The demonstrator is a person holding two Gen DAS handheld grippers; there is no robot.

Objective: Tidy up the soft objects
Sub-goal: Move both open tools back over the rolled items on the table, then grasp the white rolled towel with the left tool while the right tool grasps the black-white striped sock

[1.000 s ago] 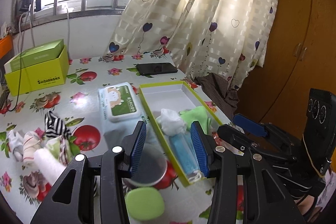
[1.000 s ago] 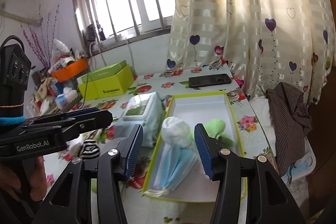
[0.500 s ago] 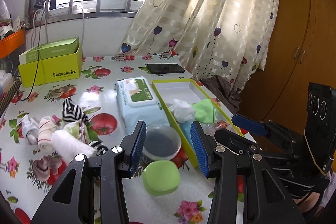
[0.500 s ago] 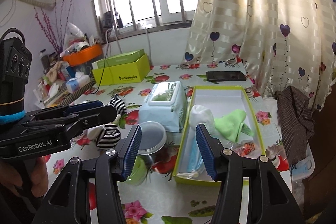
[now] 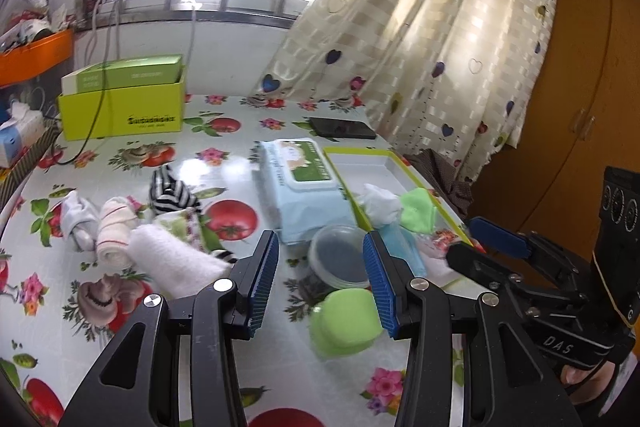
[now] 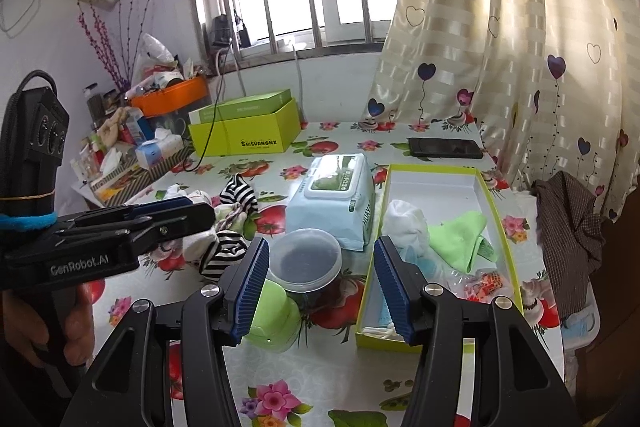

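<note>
I hold both tools tilted down over the table: my left gripper (image 5: 322,277) and right gripper (image 6: 318,281) each have jaws apart, nothing between them. I count one shallow yellow-rimmed tray (image 6: 496,211) holding a white rolled cloth (image 6: 404,223), a green cloth (image 6: 466,239) and a blue face mask (image 5: 402,247). Left of the wipes pack (image 6: 336,203), a pile of rolled socks (image 5: 140,227) lies on the glossy cloth, two striped, the rest fuzzy white

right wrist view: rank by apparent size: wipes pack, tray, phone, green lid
1. Tray, clearly the largest.
2. Wipes pack.
3. Phone and green lid look alike in extent; the lid sits much nearer the camera and is partly hidden behind a finger of the right gripper, so I won't rank them.
</note>
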